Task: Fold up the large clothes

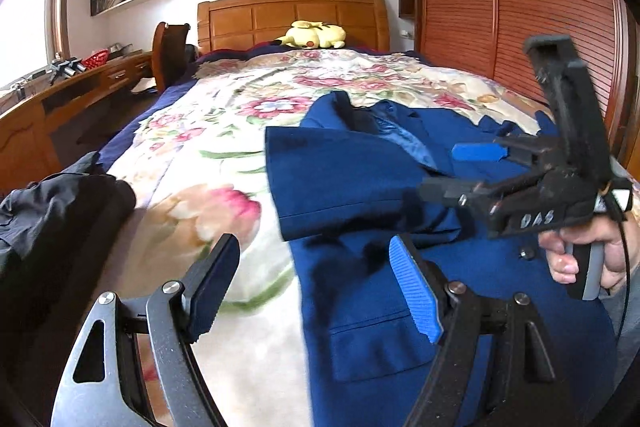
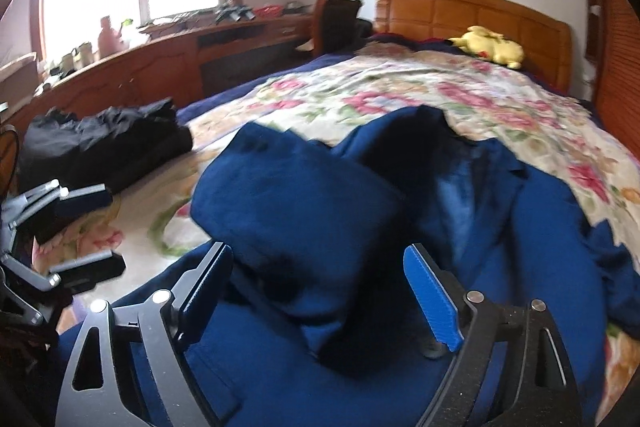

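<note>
A large blue suit jacket (image 1: 360, 187) lies front-up on the flowered bedspread (image 1: 224, 115), one sleeve folded across its chest. My left gripper (image 1: 312, 255) hovers open above the jacket's left edge, its pads touching nothing. My right gripper (image 1: 444, 171), held by a hand (image 1: 580, 255), is open above the lapel area. In the right wrist view, the right gripper (image 2: 318, 255) stands open over the folded sleeve of the jacket (image 2: 300, 195), nothing pinched. The left gripper (image 2: 104, 231) shows at the left edge, open.
A pile of black clothes (image 1: 60, 211) (image 2: 108, 143) lies on the bed's left side. A yellow plush toy (image 1: 316, 35) rests by the wooden headboard (image 1: 292, 15). A slatted wooden wardrobe (image 1: 520, 7) stands right of the bed, and a desk (image 2: 160, 63) runs along its left.
</note>
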Tool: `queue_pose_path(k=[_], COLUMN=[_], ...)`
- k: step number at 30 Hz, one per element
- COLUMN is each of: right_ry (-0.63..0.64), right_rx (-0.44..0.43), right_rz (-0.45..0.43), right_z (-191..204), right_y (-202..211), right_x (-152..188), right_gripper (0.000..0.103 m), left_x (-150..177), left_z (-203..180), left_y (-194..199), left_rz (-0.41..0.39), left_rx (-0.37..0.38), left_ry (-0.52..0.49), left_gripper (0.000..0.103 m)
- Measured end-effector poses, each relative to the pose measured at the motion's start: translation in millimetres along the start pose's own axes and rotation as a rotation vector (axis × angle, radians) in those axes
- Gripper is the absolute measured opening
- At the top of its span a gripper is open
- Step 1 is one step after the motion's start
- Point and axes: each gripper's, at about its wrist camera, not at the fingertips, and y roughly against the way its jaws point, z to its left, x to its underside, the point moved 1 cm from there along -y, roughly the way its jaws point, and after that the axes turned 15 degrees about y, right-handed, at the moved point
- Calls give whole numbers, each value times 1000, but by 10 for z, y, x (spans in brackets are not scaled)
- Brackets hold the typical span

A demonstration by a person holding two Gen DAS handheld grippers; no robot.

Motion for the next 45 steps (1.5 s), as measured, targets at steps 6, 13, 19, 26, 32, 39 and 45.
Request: queue_pose_path(k=[6,13,19,26,32,39,45], right_ry=[54,50,47,-48,-68,-89,-116], right_rx=[-37,-37,-32,73,152,294,288], right_rz=[76,93,24,-73,-101,-47,1], right_z=[58,9,-4,-210,-363,-490,-498], right_y=[-286,-433,-341,199,699,954,915], right_x=[84,77,62,169,381,664,755], right_gripper=[79,19,4,4,4,3,3], left_x=[37,45,50,-15,-28,-41,-31], left_z=[103,69,-44,-190,-335,-519,-517], left_y=[-29,21,68,84,101,189,139], left_rz=[8,-5,-17,-26,-29,-50,-39], left_rx=[-12,-1,21,75,111,145,127], left_ry=[2,7,-3,10,-2,-24,-18], left_gripper=[78,78,78,78,78,78,78])
